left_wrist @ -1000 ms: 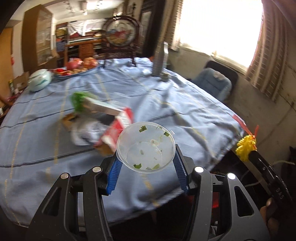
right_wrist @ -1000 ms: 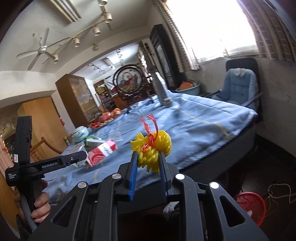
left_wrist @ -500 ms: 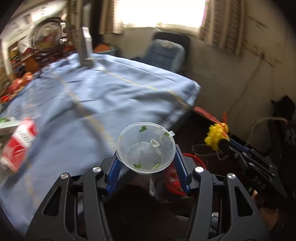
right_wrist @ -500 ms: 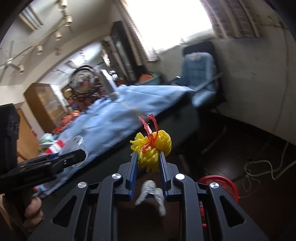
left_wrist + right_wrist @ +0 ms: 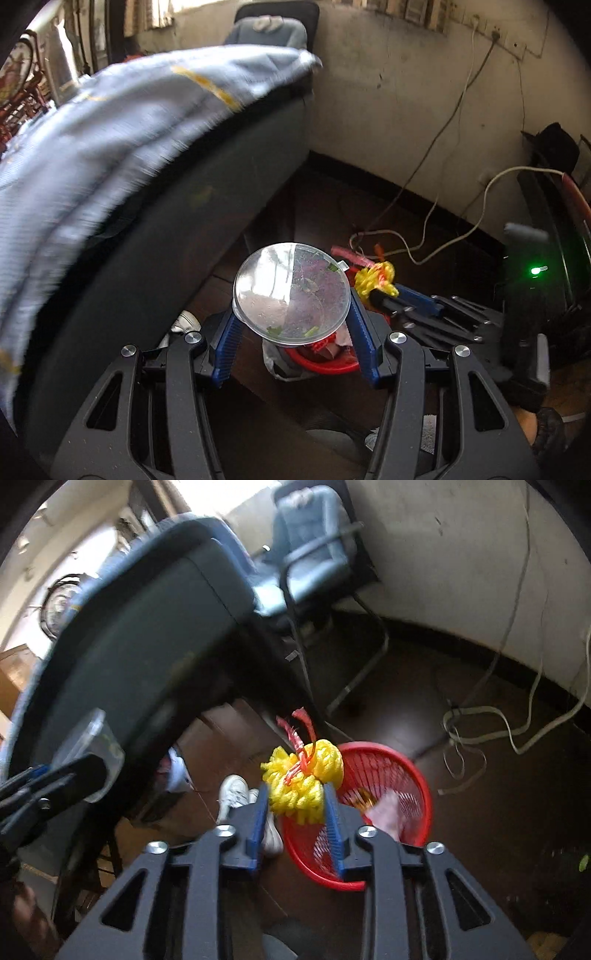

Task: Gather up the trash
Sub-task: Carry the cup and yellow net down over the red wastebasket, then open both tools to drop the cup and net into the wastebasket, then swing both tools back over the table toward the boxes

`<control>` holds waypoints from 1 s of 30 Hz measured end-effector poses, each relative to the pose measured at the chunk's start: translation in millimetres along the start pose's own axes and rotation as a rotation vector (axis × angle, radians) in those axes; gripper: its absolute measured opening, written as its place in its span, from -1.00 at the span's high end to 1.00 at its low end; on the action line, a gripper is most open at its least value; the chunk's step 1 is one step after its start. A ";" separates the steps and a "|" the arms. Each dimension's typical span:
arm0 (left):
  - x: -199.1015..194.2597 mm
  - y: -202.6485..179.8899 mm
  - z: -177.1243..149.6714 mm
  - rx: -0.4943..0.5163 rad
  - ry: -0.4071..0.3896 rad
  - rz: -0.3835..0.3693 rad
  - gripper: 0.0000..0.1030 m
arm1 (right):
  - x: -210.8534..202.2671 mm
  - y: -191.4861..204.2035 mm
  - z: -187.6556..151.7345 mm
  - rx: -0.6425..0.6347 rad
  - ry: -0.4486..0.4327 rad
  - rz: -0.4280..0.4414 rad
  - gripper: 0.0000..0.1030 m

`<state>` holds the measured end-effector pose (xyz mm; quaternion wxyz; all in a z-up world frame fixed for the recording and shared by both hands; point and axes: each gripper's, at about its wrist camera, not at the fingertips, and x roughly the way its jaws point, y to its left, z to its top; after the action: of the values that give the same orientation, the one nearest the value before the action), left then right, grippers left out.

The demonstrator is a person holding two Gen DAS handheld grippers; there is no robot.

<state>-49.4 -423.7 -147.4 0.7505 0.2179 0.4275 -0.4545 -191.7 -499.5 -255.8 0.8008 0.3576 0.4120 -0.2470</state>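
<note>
My left gripper (image 5: 291,317) is shut on a clear plastic container (image 5: 291,291) with green scraps inside, held above the red trash basket (image 5: 325,363) on the floor. My right gripper (image 5: 295,797) is shut on a yellow mesh net (image 5: 303,779) with a red tie, held over the near rim of the red basket (image 5: 406,775). The right gripper with the net also shows in the left wrist view (image 5: 376,280), just right of the container. The left gripper and container show at the left edge of the right wrist view (image 5: 88,746).
The table with its blue cloth (image 5: 110,122) overhangs on the left. A blue chair (image 5: 310,546) stands by the wall. Cables (image 5: 480,731) lie on the dark floor. White shoes (image 5: 236,794) are beside the basket. Some trash lies in the basket (image 5: 384,808).
Both grippers have swung away from the tabletop and tilted down toward the floor. The red basket has come under them. Both still hold their items.
</note>
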 end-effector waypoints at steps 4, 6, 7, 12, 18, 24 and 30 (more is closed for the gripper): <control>21.9 -3.7 0.0 0.007 0.046 -0.015 -0.04 | 0.5 -12.7 0.9 0.048 -0.021 -0.004 0.09; 30.4 -6.3 0.3 0.012 0.063 -0.018 -0.04 | -5.3 -18.0 2.6 0.065 -0.054 -0.023 0.09; 34.1 -8.0 0.0 0.016 0.072 -0.022 -0.04 | -8.1 -21.0 3.9 0.080 -0.068 -0.027 0.09; 51.9 -19.7 0.7 0.049 0.105 -0.030 -0.04 | -21.1 -41.2 8.8 0.172 -0.154 -0.073 0.01; 65.2 -30.7 0.9 0.077 0.146 -0.051 -0.31 | -31.4 -55.0 12.0 0.211 -0.205 -0.080 -0.02; 51.4 -34.5 3.0 0.103 0.091 -0.022 -0.69 | -33.6 -55.9 10.0 0.208 -0.195 -0.057 -0.02; 42.6 -29.1 3.0 0.079 0.086 -0.006 -0.77 | -38.0 -51.2 10.7 0.202 -0.194 -0.042 -0.04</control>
<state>-64.0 -461.2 -179.8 0.7208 0.2654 0.4416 -0.4637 -242.4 -535.8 -238.6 0.7914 0.4022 0.3131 -0.3375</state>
